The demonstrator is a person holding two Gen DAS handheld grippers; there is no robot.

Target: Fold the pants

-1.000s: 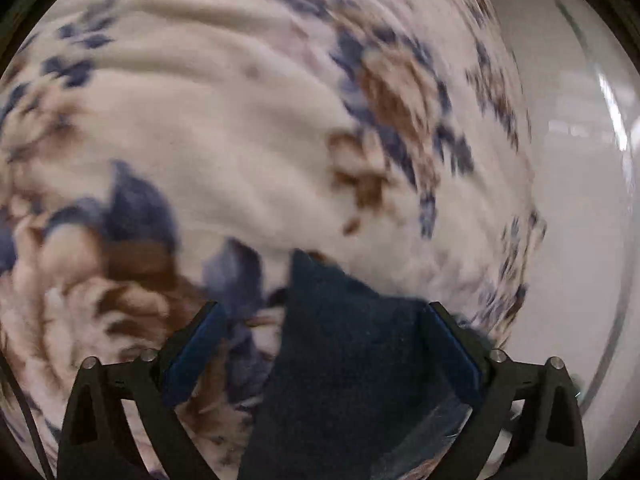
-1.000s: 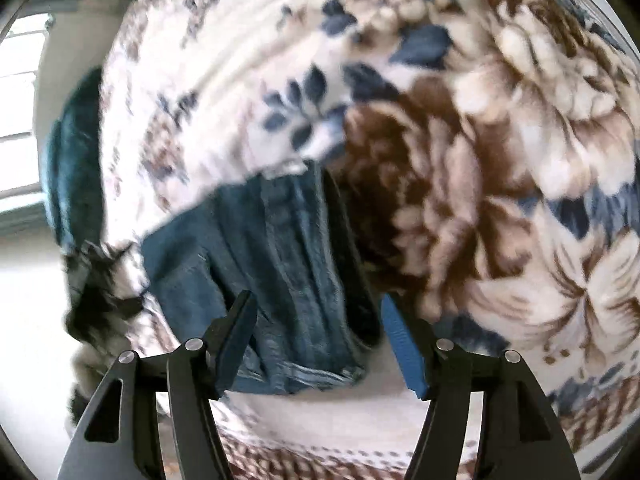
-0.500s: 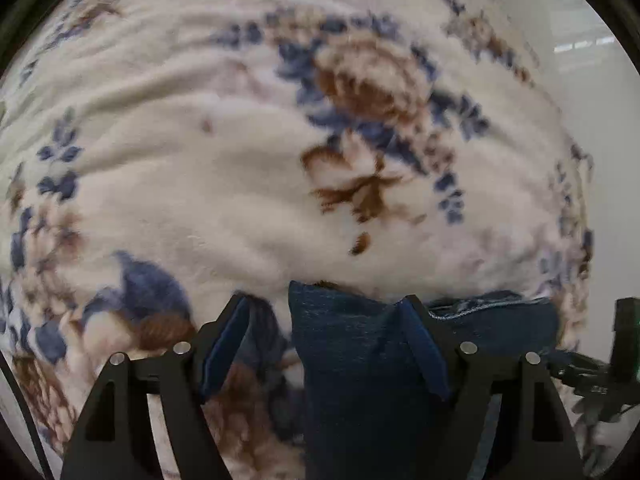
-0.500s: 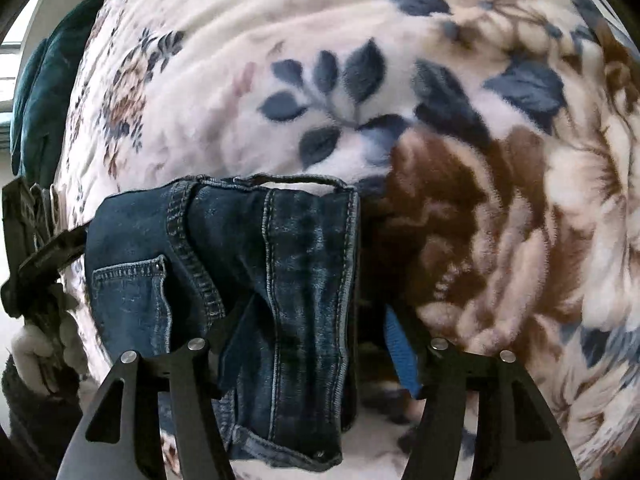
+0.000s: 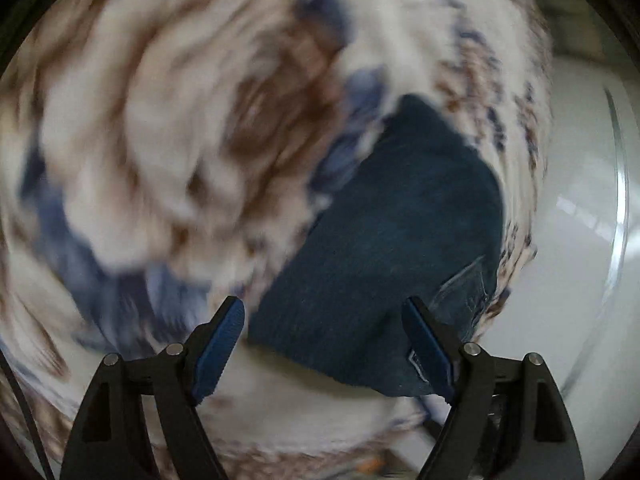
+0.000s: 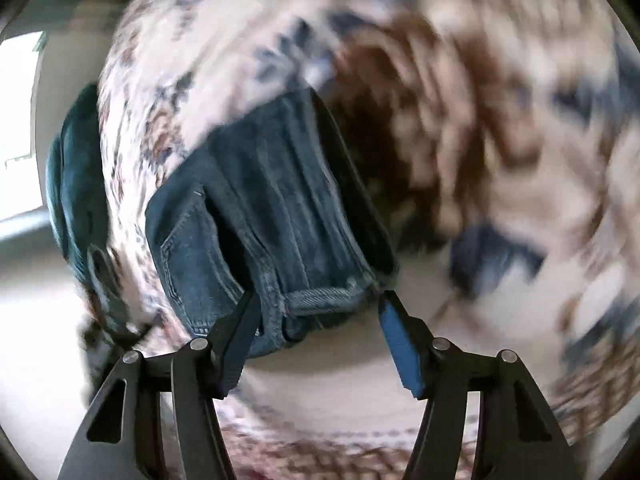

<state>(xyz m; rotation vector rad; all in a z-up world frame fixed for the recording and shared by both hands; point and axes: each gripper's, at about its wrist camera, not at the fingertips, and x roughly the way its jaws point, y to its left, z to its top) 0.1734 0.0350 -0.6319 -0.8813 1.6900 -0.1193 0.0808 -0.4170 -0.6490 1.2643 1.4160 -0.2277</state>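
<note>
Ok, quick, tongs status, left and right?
Left tongs: open, holding nothing, jeans lying beyond.
Right tongs: open, holding nothing.

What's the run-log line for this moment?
task: fold pants | jeans: folded bundle on floral blanket | left gripper: open, holding nothing | right gripper: open, holding nothing | both views motion-blurred

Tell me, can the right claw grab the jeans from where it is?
Probably yes. The right claw is open, and the folded jeans lie on the flowery blanket just ahead, nothing between them.
</note>
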